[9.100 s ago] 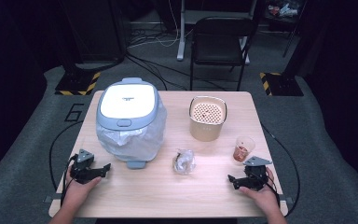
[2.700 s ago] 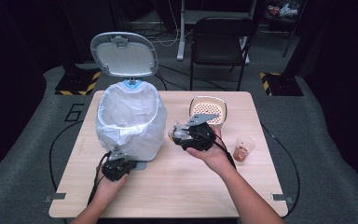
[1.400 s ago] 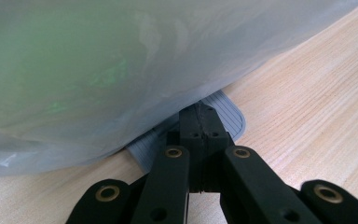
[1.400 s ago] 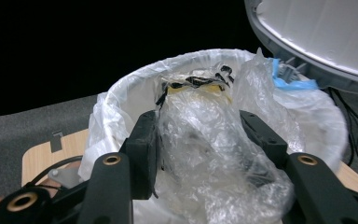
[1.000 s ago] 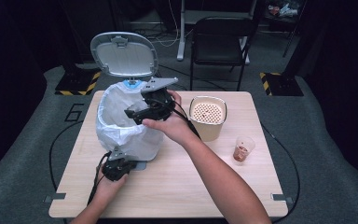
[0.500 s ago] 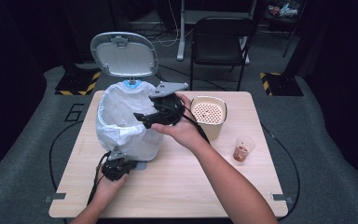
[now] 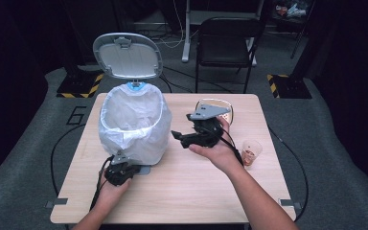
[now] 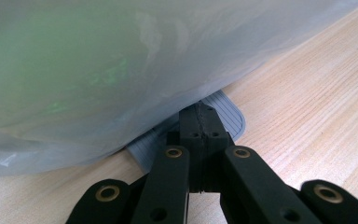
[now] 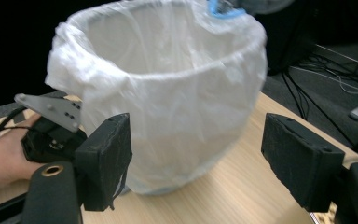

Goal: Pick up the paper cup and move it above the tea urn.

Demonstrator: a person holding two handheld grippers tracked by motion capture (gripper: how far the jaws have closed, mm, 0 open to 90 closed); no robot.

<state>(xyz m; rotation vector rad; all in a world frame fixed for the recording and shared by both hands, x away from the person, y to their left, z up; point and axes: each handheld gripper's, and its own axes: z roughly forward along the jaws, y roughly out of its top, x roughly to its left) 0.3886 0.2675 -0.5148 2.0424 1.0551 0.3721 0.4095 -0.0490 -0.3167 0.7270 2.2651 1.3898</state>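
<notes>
A pedal bin (image 7: 134, 124) lined with a white bag stands on the left half of the table, its grey lid (image 7: 128, 55) raised. My left gripper (image 7: 130, 167) is shut, and its joined tips (image 8: 200, 123) rest on the bin's grey pedal (image 8: 228, 119) at the front of the base. My right gripper (image 7: 179, 139) hangs in the air just right of the bin, pointing at it. Its jaws have just been closing a little but stand open (image 9: 205, 161) with nothing between them. The bin's bag (image 9: 168, 93) lies straight ahead in the right gripper view.
A beige perforated container (image 7: 216, 106) sits behind my right hand. A small clear cup (image 7: 251, 152) with something reddish in it stands near the right edge of the table (image 7: 196, 191). A black chair (image 7: 227, 43) is behind the table.
My right gripper has come away from above the bin's mouth, moving right and down to beside the bin. The left gripper stays on the pedal and the lid stays up.
</notes>
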